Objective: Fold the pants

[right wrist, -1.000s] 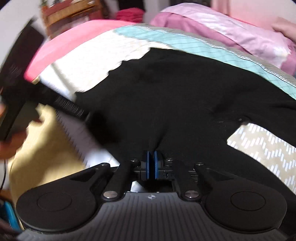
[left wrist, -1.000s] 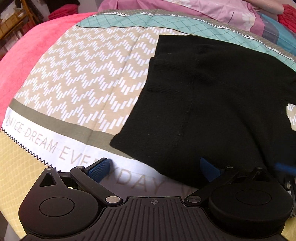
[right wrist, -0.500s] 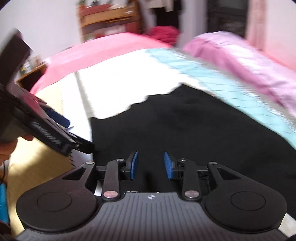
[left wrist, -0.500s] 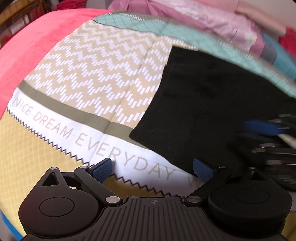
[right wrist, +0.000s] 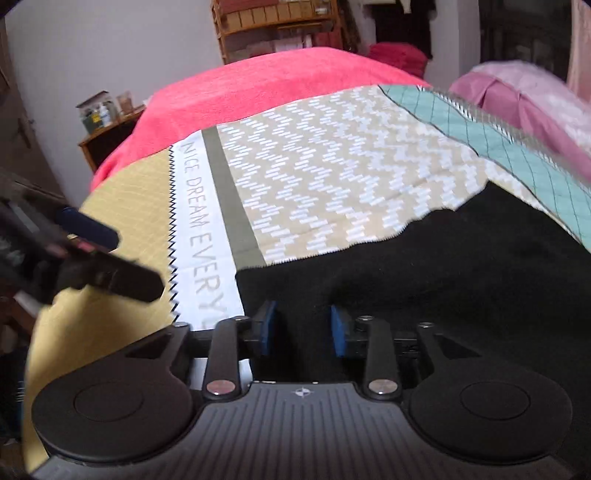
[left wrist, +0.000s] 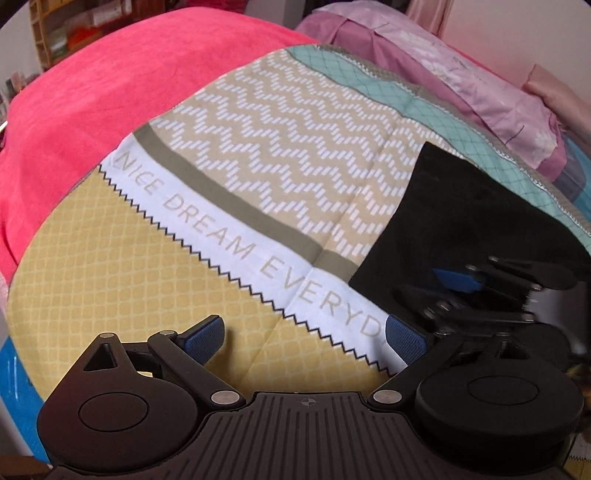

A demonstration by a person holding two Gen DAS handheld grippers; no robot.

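Note:
The black pants (left wrist: 458,218) lie flat on the patterned bedspread (left wrist: 280,155), at the right of the left wrist view. My left gripper (left wrist: 304,338) is open and empty, over the yellow and white part of the spread, left of the pants' near corner. My right gripper (right wrist: 304,328) is open, its blue pads standing apart just above the pants (right wrist: 443,266) near their left edge, holding nothing. It also shows in the left wrist view (left wrist: 480,295) at the right, over the pants. The left gripper shows in the right wrist view (right wrist: 85,254) at the left.
A pink blanket (left wrist: 92,110) covers the far left of the bed. Purple and pink pillows (left wrist: 461,81) lie along the far right. A wooden shelf (right wrist: 280,26) and a small side table (right wrist: 107,125) stand beyond the bed.
My right gripper opened and let go of the pants, then drew back with the view tilting up. My left gripper pulled back and leftward off the pants' edge.

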